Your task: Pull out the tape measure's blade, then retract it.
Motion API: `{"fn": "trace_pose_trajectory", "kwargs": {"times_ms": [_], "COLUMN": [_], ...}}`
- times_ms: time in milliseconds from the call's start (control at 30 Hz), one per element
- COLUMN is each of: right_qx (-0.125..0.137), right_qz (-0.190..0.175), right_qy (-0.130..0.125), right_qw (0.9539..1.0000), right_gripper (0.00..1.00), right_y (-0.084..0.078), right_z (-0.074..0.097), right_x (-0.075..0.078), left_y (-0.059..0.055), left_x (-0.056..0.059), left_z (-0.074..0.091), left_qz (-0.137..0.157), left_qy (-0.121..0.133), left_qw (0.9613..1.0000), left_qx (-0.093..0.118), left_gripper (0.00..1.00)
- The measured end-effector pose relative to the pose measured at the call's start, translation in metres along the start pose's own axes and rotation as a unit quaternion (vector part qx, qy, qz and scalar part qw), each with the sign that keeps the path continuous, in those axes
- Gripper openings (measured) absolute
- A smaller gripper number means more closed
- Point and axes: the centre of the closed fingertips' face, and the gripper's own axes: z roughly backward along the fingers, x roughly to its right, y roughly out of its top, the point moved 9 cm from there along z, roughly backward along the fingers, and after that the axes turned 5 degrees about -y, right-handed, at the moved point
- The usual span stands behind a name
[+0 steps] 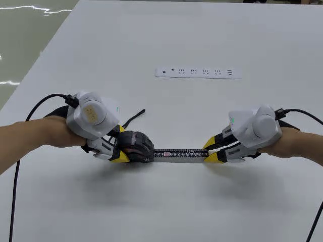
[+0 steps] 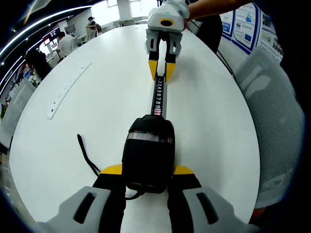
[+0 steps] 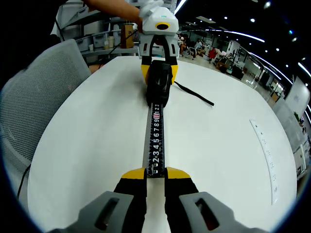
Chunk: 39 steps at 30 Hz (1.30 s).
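The left gripper is clamped across the black tape measure, anchoring it near the table's near edge, left of centre. The right gripper pinches the free end of the blade to draw it out. The blade lies flat, with its long axis running left to right and its end pointing right.

Bright overhead lighting; soft shadows on table; fisheye edges curved.
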Motion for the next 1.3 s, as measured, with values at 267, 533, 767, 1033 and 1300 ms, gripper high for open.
{"fn": "trace_pose_trajectory", "kwargs": {"times_ms": [267, 533, 767, 1033, 1300], "right_qx": [0.0, -0.002, -0.002, -0.002, -0.003], "right_qz": [0.0, -0.002, 0.0, 0.0, -0.002], "right_qy": [0.001, 0.001, 0.001, 0.001, 0.0], "right_qw": [1.0, 1.0, 1.0, 1.0, 1.0], "right_gripper": [0.12, 0.12, 0.12, 0.12, 0.12], "right_y": [0.0, -0.004, -0.006, -0.007, -0.01], "right_z": [-0.001, 0.001, 0.0, 0.002, 0.003], "right_x": [-0.002, -0.002, 0.0, 0.0, 0.0], "left_y": [0.0, -0.001, 0.001, 0.0, -0.001], "left_x": [-0.001, -0.002, -0.001, -0.001, -0.002], "left_z": [0.0, 0.0, 0.0, 0.0, -0.001], "left_qz": [0.001, 0.001, 0.0, 0.0, 0.0], "left_qy": [-0.002, -0.002, -0.002, -0.003, -0.002], "left_qw": [1.0, 1.0, 1.0, 1.0, 1.0], "left_qx": [0.001, 0.003, 0.004, 0.004, 0.004], "left_gripper": [0.27, 0.28, 0.27, 0.27, 0.27]}}
